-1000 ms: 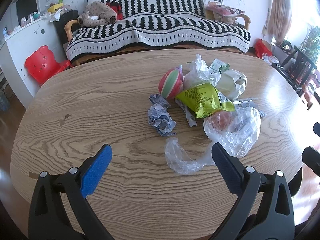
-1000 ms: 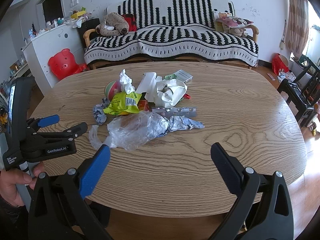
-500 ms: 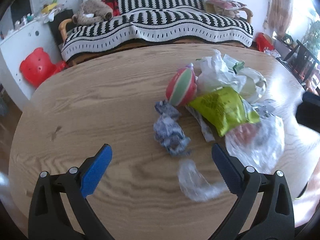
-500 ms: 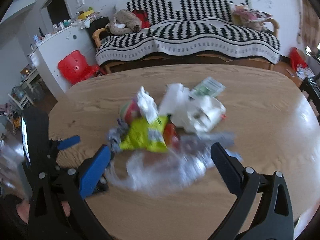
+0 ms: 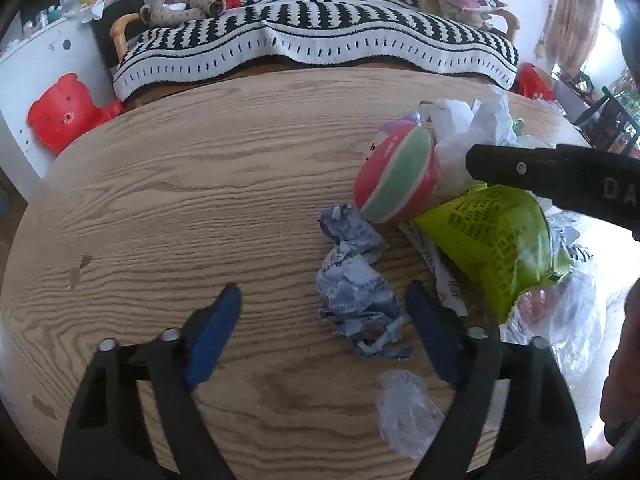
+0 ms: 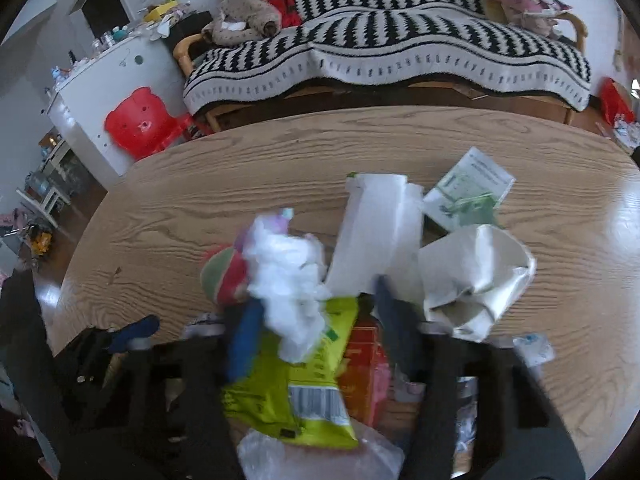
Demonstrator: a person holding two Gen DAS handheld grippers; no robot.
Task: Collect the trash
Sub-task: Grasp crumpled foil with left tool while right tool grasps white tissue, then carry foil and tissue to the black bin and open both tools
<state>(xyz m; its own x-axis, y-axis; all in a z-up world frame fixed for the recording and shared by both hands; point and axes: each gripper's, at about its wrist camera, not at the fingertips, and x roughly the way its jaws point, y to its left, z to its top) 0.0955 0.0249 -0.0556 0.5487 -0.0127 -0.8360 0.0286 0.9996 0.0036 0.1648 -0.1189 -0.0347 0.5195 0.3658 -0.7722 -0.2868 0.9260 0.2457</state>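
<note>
Left wrist view: the left tool (image 5: 322,322) hangs over the oval wooden counter (image 5: 168,208), its blue pads fairly wide apart and closing. A crumpled blue-and-white wrapper (image 5: 354,286) lies on the wood partly between the pads, nearer the right-hand one, and neither pad presses on it. Just beyond the wrapper sits a red-and-green striped ball (image 5: 398,174), touching a yellow-green snack bag (image 5: 500,240) that lies to the right. Behind the ball is crumpled white plastic (image 5: 476,124). A clear plastic bag (image 5: 576,316) spreads along the right edge, with one twisted end (image 5: 406,408) lying near the tool's right finger. The black arm of the right tool (image 5: 552,178) reaches in from the right above the snack bag. A striped sofa (image 5: 316,44) and a red bear-shaped stool (image 5: 64,110) stand beyond the counter.

Right wrist view: the picture is motion-blurred. The right tool (image 6: 320,332) is low over the trash pile, its jaws closing and still some way apart. White crumpled plastic (image 6: 288,276) and the top of the snack bag (image 6: 296,376) lie between the fingers; I cannot tell whether the pads touch them. The striped ball (image 6: 222,276) is just left of the white plastic. White paper (image 6: 380,236), a crumpled white bag (image 6: 476,276) and a green-printed leaflet (image 6: 468,188) lie farther back on the counter (image 6: 240,168). A red packet (image 6: 364,364) shows beside the snack bag. The left tool (image 6: 132,332) appears dark at lower left.
</note>
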